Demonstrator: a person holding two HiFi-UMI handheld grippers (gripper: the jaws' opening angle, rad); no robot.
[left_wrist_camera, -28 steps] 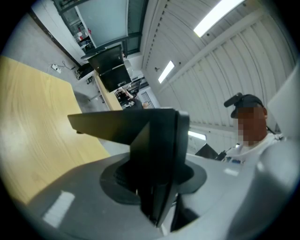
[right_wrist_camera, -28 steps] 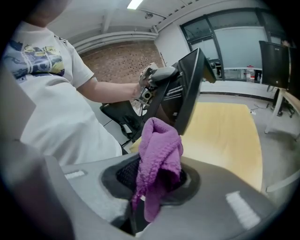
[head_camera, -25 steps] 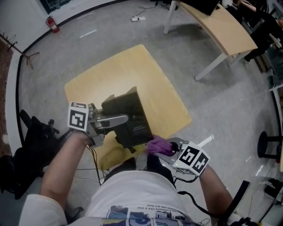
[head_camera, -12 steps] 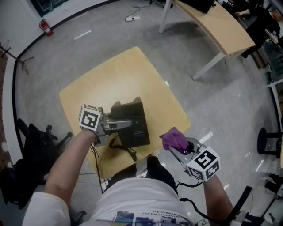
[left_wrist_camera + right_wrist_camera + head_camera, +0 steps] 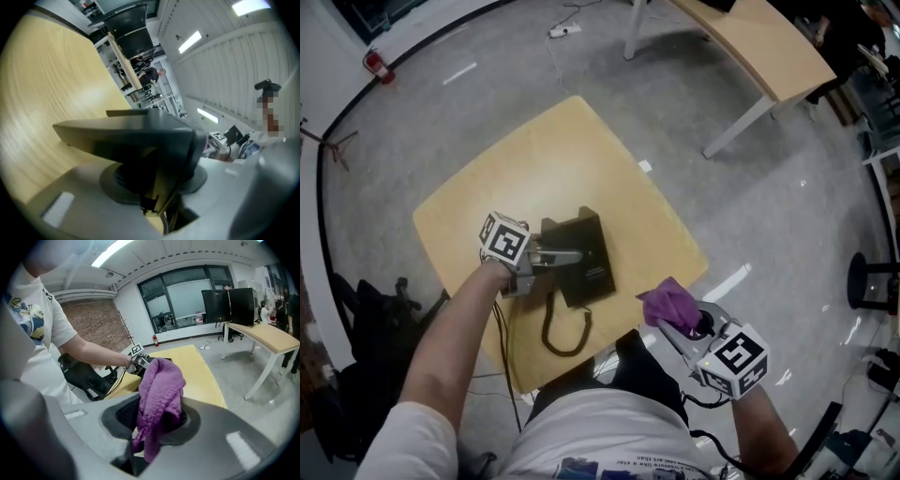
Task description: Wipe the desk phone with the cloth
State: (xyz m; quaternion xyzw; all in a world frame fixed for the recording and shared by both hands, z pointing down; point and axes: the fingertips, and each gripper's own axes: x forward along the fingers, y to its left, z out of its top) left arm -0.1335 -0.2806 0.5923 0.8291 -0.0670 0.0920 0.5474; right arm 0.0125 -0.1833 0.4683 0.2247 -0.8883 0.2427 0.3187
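Note:
A black desk phone (image 5: 584,260) lies flat on the yellow table (image 5: 534,159), its coiled cord (image 5: 563,330) looping toward the front edge. My left gripper (image 5: 570,255) is shut on the phone's left side. In the left gripper view the phone's dark body (image 5: 126,136) fills the space between the jaws of the left gripper (image 5: 154,185). My right gripper (image 5: 677,323) hangs off the table's front right edge, apart from the phone, shut on a bunched purple cloth (image 5: 669,304). In the right gripper view the cloth (image 5: 159,385) stands up out of the right gripper (image 5: 151,427).
A black office chair (image 5: 370,300) stands left of the table, and a second yellow table (image 5: 759,37) on white legs stands at the back right. A power strip (image 5: 558,30) lies on the grey floor. A black stool base (image 5: 872,291) is at the far right.
The phone, held tilted up above the table a second ago, has come down flat onto it with my left gripper. My right gripper with the cloth moved right, away from the phone.

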